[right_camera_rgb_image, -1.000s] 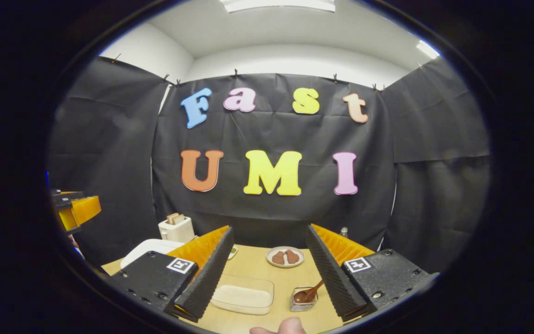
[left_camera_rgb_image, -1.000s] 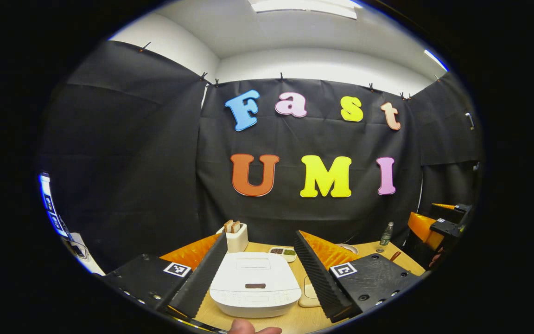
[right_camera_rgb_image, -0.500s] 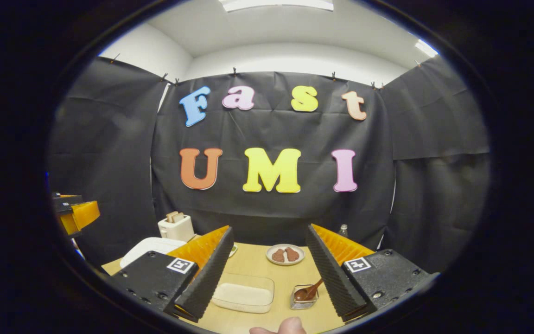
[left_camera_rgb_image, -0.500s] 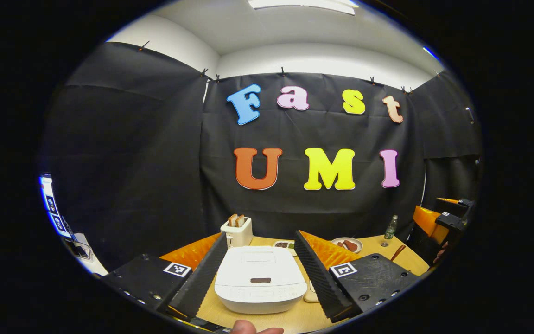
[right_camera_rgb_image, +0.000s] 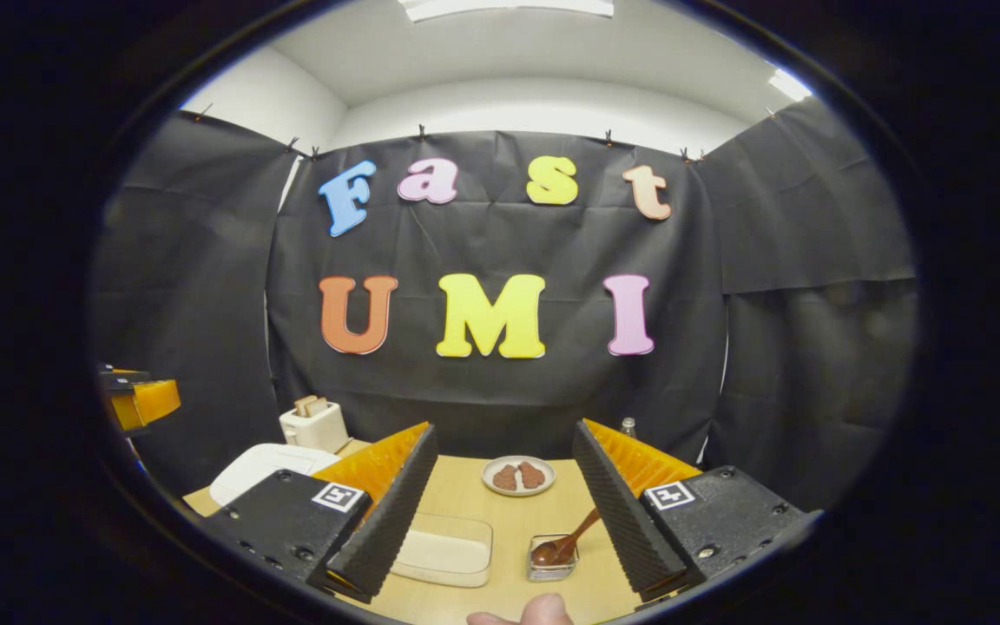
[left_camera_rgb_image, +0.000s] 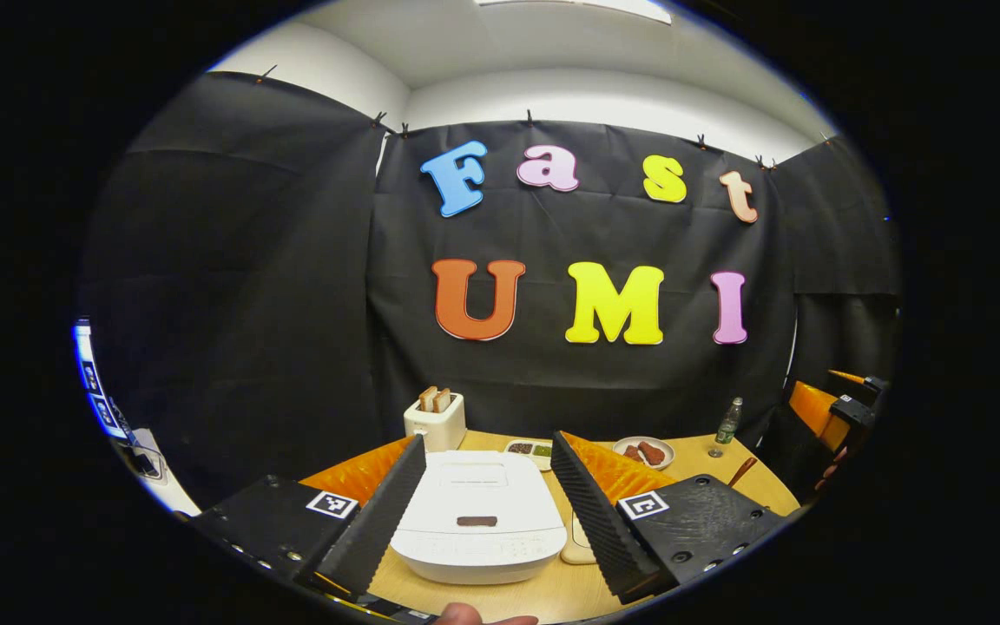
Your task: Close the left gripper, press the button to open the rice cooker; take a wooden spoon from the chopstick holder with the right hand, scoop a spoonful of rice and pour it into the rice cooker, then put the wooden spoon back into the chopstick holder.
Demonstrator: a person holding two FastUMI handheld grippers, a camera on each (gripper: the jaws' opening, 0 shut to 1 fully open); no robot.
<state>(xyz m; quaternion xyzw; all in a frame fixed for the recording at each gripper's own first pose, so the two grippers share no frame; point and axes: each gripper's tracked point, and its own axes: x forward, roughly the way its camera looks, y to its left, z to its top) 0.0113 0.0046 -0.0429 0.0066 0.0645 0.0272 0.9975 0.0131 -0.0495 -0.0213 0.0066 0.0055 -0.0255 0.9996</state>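
In the left gripper view the left gripper (left_camera_rgb_image: 487, 495) is spread wide and holds nothing; its ridged black fingers (left_camera_rgb_image: 376, 512), backed in orange, frame the rice cooker (left_camera_rgb_image: 478, 525) at the bottom centre of the frame. The cooker is a smooth white rounded box with its lid down and a small dark oblong button (left_camera_rgb_image: 476, 521) on top near the front edge. It sits on a pale wooden table (left_camera_rgb_image: 543, 595). Behind it, toward the cloth wall, stand a white toaster (left_camera_rgb_image: 436, 421) with two slices poking up, a small divided dish (left_camera_rgb_image: 530, 449), a white plate (left_camera_rgb_image: 644, 452) with brown pieces and a small bottle (left_camera_rgb_image: 727, 423). In the right gripper view the right gripper (right_camera_rgb_image: 504, 503) is likewise released, with nothing between its ribbed fingers (right_camera_rgb_image: 617, 512). Low in the frame, just right of centre, the wooden spoon (right_camera_rgb_image: 562, 542) rests in a small clear square holder (right_camera_rgb_image: 551, 562); its dark glossy bowl lies low in the holder and its handle slants up to the right toward the right finger. To the left of it lies a clear shallow tray of white rice (right_camera_rgb_image: 448, 554). A fingertip (right_camera_rgb_image: 535, 609) shows at the bottom edge.
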